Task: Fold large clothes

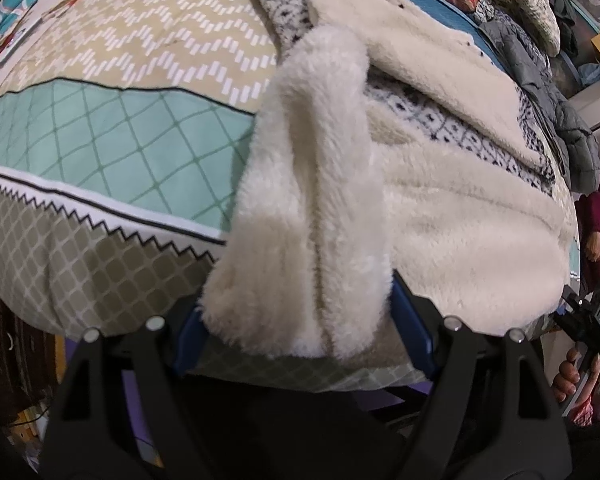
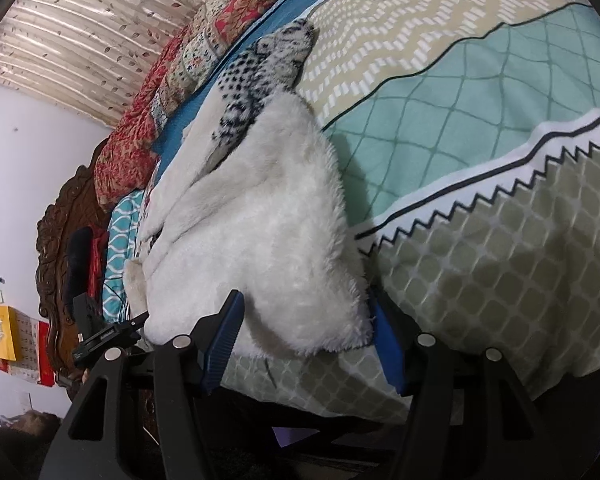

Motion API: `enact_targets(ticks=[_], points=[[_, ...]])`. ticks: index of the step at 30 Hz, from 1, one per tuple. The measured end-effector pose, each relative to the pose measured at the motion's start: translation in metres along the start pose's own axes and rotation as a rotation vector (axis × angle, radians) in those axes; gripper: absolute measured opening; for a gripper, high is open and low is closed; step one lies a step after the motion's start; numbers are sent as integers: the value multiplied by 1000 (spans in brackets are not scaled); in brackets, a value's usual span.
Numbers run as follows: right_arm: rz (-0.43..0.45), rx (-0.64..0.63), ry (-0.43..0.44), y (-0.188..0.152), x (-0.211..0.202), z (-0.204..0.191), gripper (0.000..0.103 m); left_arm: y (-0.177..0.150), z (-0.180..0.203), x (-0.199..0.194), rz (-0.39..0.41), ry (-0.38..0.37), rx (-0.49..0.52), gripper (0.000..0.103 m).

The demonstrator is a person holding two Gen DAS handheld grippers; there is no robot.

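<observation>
Fleece coat [image 1: 300,208] (cream) between jaws

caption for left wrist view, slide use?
Left gripper straddling the edge of a cream fleece coat on a patterned bedspread.

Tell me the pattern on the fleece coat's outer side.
Black-and-white knit-style diamond pattern on the fleece coat; clearest in the left wrist view.

The blue fingertips [image 1: 414,320] of the left gripper [image 1: 300,320] are partly hidden by the cream fleece garment [image 1: 320,208].
</observation>
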State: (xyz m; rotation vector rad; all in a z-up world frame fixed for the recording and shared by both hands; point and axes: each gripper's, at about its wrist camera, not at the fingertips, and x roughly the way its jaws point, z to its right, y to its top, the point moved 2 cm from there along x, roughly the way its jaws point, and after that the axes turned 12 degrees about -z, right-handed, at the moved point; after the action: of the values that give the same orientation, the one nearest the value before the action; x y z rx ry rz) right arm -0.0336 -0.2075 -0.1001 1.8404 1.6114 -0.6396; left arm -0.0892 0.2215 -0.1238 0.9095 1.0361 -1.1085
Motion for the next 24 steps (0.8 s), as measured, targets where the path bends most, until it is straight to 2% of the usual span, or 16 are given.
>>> enact_targets(ticks=[4, 8, 10, 13, 15, 20, 24], points=[[-15, 15, 48, 0, 1, -4, 53, -1, 1, -1, -13, -27, -9, 66], [-27, -7, 46, 3, 3, -11, 48, -1, 5, -3, -20, -37, 12, 54], [-41, 7, 53, 4, 8, -9, 33, 1, 6, -1, -29, -41, 16, 41], [-66, 32, 69, 3, 14, -4, 21, 2, 7, -1, -32, -52, 14, 30], [-60, 23, 90, 3, 10, -7, 16, 3, 7, -5, -31, -76, 2, 25], [-19, -36, 162, 15, -16, -33, 14, 15, -1, -41, 4, -289, -95, 20], [12, -98, 188, 45, -37, -57, 14, 40, 1, -80, 81, -411, -120, 20]])
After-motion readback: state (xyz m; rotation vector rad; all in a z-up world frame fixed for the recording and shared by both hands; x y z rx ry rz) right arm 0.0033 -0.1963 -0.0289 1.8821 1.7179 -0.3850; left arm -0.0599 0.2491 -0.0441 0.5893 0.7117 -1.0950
